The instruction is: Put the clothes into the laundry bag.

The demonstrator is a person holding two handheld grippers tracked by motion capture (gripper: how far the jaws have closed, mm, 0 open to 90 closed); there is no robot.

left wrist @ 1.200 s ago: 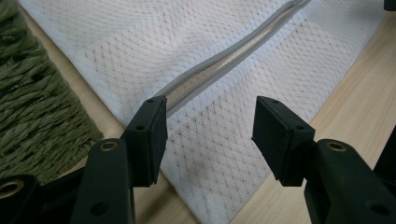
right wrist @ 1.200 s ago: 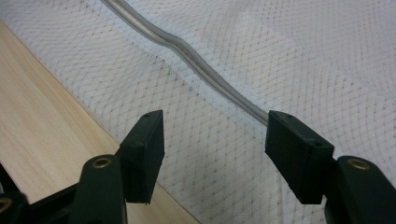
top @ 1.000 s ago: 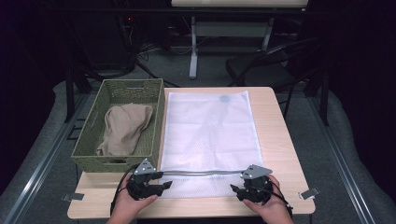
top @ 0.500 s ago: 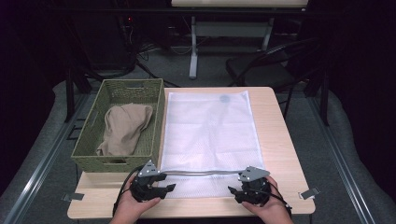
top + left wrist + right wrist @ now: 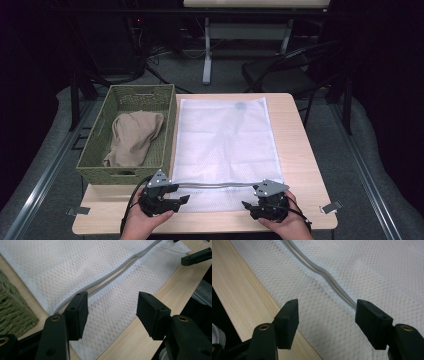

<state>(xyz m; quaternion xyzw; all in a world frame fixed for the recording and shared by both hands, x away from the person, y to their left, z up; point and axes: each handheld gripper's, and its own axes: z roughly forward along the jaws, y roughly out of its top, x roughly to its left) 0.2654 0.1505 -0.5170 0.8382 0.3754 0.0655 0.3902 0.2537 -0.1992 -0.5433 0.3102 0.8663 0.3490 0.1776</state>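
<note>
Now both grippers sit at the near corners of the flat white mesh zippered bag (image 5: 225,145), left gripper (image 5: 181,200) and right gripper (image 5: 248,205) each with jaws spread apart, holding nothing. Beside the bag stands a green woven basket (image 5: 95,171) holding a crumpled tan cloth (image 5: 132,137).

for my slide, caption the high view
Both open tongs, left and right, hover over mesh bag beside basket.

The white mesh laundry bag (image 5: 225,145) lies flat across the middle of the wooden table (image 5: 295,145), low enough for a hand to sweep over. To its left the green woven basket (image 5: 100,172) stands up as a wall, touching the bag's edge, with a beige cloth (image 5: 132,137) filling much of it. Bare wood runs open down the right side and along the near edge. Both sets of jaws gape wide over the bag's grey zipper (image 5: 117,275).
</note>
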